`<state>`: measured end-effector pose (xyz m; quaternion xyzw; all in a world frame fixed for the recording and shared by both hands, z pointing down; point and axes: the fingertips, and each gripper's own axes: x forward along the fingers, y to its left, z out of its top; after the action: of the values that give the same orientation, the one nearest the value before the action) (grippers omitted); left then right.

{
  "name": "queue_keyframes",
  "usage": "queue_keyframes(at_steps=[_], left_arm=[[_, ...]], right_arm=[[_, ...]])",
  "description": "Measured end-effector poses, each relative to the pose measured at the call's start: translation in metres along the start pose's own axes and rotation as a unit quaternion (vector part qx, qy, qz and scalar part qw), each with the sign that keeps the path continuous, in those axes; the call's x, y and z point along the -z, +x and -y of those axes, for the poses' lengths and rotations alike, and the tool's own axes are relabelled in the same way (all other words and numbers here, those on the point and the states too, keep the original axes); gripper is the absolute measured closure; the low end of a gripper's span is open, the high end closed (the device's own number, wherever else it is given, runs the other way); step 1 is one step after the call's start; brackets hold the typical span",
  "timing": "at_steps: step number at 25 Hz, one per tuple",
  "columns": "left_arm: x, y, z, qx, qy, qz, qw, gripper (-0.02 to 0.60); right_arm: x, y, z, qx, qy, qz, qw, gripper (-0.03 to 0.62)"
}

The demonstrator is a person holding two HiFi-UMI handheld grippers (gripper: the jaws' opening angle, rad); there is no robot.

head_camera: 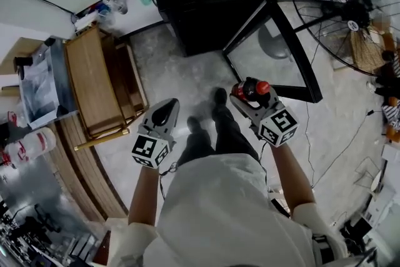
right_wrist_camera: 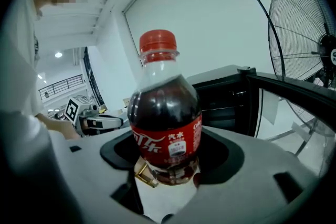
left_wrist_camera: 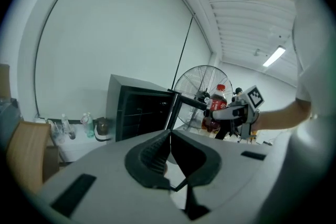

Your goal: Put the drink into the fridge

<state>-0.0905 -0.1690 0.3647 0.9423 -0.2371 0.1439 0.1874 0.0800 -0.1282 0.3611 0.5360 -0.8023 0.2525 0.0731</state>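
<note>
Clear plastic cola bottle (right_wrist_camera: 165,134), red cap, red label printed "汽水", is clamped upright in the right gripper (right_wrist_camera: 169,178) jaws, near the open black fridge (right_wrist_camera: 231,97). Left gripper (left_wrist_camera: 169,157) jaws are pressed together, with nothing held.

Drink bottle (right_wrist_camera: 164,99), red label (right_wrist_camera: 169,140): Chinese Coca-Cola logo, "汽水" beside.
</note>
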Motion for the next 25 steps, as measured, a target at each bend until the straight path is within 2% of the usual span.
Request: queue_keyframes(at_steps=[7, 20, 25], left_arm=[[-0.009, 0.047, -0.020, 0.018, 0.023, 0.013, 0.9995, 0.572], [0.049, 0.133, -0.067, 0.047, 0.072, -0.002, 0.9963, 0.572], [0.081, 0.166, -0.074, 0.084, 0.072, -0.005, 0.9938, 0.573]], right_arm=[[0.008, 0.044, 0.041, -0.023, -0.005, -0.016, 1.000, 0.286], [0.056, 0.118, 0.115, -0.027, -0.019, 0.008, 0.999, 0.286], [0.082, 0.148, 0.140, -0.041, -0.028, 0.008, 0.999, 0.286]])
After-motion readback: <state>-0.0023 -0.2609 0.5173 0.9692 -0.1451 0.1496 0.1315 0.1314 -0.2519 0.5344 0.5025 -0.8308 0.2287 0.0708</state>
